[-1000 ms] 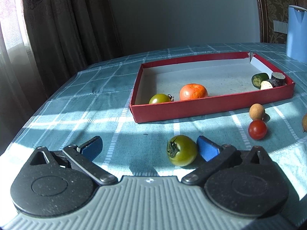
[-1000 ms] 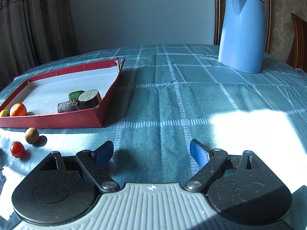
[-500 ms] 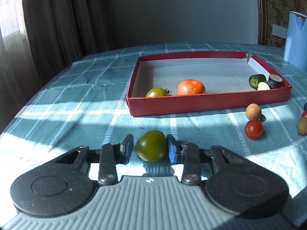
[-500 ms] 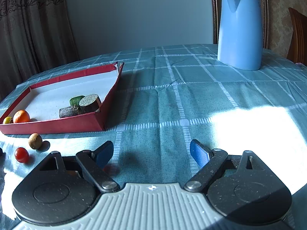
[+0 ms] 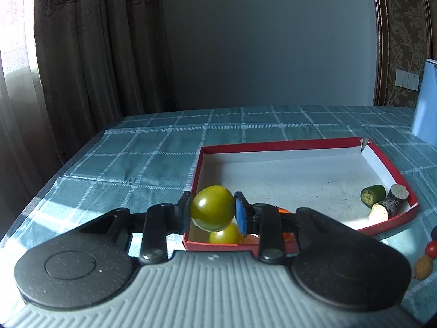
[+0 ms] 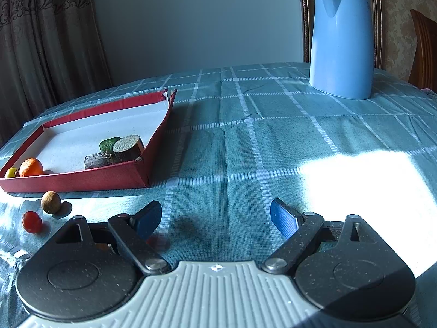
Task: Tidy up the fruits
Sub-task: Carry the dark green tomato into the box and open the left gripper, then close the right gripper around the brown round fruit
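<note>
My left gripper (image 5: 212, 211) is shut on a green tomato (image 5: 211, 208) and holds it above the near left corner of the red tray (image 5: 273, 146). A second green tomato (image 5: 225, 235) lies in the tray just below it, beside an orange (image 5: 284, 211) mostly hidden by my finger. In the right wrist view the tray (image 6: 82, 176) holds the orange (image 6: 30, 167), a green tomato (image 6: 11, 172) and cut vegetable pieces (image 6: 120, 147). My right gripper (image 6: 215, 217) is open and empty above the tablecloth.
A red cherry tomato (image 6: 32, 221) and a brown round fruit (image 6: 50, 201) lie on the cloth in front of the tray; they also show in the left wrist view (image 5: 431, 248). A blue kettle (image 6: 341, 41) stands at the back right. Curtains hang at the left.
My left gripper closed on the green tomato, lifted it off the cloth and carried it forward over the tray's near left corner. The right gripper has stayed open and barely moved.
</note>
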`<state>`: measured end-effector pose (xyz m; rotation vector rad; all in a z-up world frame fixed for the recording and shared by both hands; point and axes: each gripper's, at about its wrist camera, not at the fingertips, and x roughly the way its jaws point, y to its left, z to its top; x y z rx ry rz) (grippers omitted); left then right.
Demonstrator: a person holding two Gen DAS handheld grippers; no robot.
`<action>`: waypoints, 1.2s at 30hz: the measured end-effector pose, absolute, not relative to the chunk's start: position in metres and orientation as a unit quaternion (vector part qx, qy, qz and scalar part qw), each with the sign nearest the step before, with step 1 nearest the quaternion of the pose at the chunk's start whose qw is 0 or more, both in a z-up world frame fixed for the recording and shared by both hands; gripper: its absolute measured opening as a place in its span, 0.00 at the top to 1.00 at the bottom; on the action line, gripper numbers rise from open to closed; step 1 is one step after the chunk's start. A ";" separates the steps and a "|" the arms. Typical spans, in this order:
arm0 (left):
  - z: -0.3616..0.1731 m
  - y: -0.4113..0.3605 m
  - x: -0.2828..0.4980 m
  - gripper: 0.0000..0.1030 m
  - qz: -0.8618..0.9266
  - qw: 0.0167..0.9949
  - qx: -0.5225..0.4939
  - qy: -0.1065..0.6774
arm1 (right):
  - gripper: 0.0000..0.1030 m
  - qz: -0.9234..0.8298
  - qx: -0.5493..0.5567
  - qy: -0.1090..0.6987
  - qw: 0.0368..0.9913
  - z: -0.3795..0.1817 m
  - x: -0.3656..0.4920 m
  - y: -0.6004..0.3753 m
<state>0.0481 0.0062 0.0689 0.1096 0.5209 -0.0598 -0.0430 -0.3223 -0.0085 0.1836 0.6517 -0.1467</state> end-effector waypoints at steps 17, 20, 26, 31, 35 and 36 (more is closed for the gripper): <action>0.032 0.002 0.100 0.55 -0.022 0.949 0.038 0.313 | 0.14 -0.072 0.090 0.320 0.940 -0.008 -0.042 -0.321; 0.042 0.000 0.081 0.44 -0.021 0.956 0.043 0.289 | 0.14 -0.067 0.101 0.315 0.941 -0.008 -0.044 -0.324; 0.054 0.009 0.013 0.20 -0.015 0.973 0.056 0.225 | 0.14 -0.044 0.198 0.273 0.940 -0.008 -0.059 -0.353; 0.041 0.025 -0.025 0.04 -0.011 0.976 0.047 0.211 | 0.14 0.022 0.170 0.250 0.953 -0.001 -0.077 -0.342; 0.025 0.034 -0.031 0.03 -0.005 0.975 0.030 0.222 | 0.14 0.084 0.058 0.228 0.968 0.009 -0.095 -0.297; 0.022 0.036 -0.031 0.03 -0.003 0.973 0.028 0.228 | 0.14 0.094 0.029 0.223 0.970 0.010 -0.098 -0.286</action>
